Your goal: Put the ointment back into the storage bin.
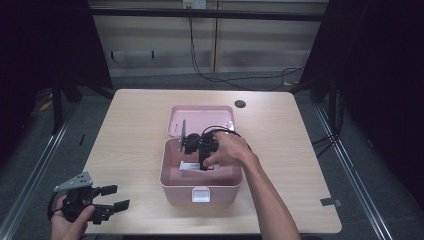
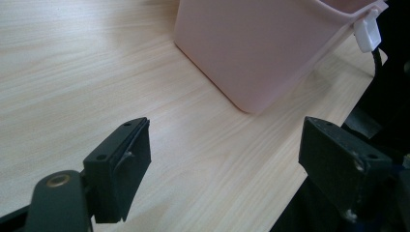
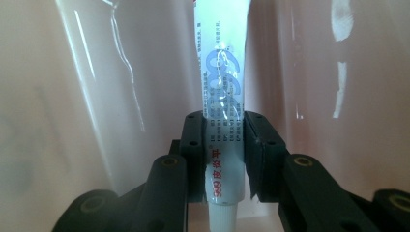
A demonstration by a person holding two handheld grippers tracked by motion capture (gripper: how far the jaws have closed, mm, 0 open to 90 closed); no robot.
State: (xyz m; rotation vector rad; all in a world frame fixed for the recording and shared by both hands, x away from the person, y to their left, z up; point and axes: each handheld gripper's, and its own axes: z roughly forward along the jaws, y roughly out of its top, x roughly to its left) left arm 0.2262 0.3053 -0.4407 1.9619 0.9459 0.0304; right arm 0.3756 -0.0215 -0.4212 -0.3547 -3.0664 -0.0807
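Observation:
A pink plastic box (image 1: 172, 185) stands open mid-table, its lid (image 1: 200, 120) tipped back behind it. Reaching down into the box, my right gripper (image 1: 204, 162) is shut on a white ointment tube (image 3: 223, 101) with blue and red print. The tube stands lengthwise between the black pads (image 3: 194, 145), cap end toward the camera, with the pink inner wall of the box (image 3: 72, 121) right behind it. My left gripper (image 1: 112, 197) rests at the table's front left corner, jaws wide apart and nothing between them. Its own view has the pink box's outer corner (image 2: 251, 53) ahead, with the white latch (image 2: 367, 34).
A white item (image 1: 190, 166) lies on the box floor beside the right gripper. The round black cable hole (image 1: 240, 104) sits near the table's far edge. Bare wood (image 1: 130, 135) stretches left of the box. A piece of tape (image 1: 331, 202) marks the front right corner.

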